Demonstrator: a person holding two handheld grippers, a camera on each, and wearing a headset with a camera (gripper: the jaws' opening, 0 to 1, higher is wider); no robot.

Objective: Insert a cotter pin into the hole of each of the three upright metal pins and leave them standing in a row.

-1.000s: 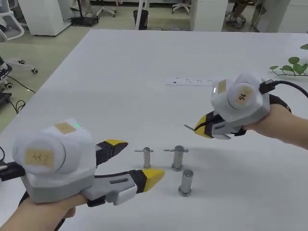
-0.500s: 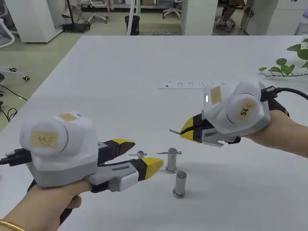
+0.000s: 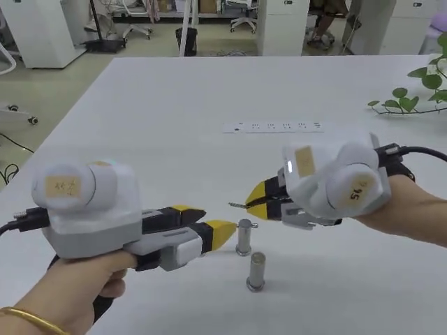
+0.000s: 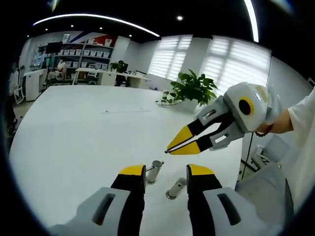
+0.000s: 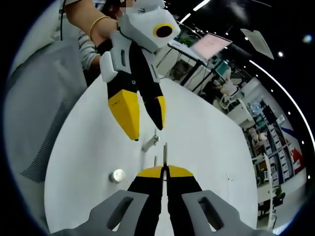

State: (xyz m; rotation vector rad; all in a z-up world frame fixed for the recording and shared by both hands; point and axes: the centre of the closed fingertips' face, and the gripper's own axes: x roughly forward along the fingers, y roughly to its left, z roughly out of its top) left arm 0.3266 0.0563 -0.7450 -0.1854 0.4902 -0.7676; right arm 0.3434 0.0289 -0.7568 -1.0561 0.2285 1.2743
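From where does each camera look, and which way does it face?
Head view: from the headset, forward and down onto left gripper, right gripper and both hands.
Left gripper view: from the left gripper, along its open jaws, toward two metal pins.
Right gripper view: from the right gripper, along jaws shut on a cotter pin.
Shared: each gripper view shows the other gripper and the metal pins.

L gripper (image 3: 208, 222): jaws apart, nothing btwn them, gripped in L hand (image 3: 73, 296), tips pointing right. R gripper (image 3: 255, 200): jaws pinched on cotter pin (image 3: 237, 205), R hand (image 3: 412, 202) behind it, tips pointing left, near L's tips, not touching.
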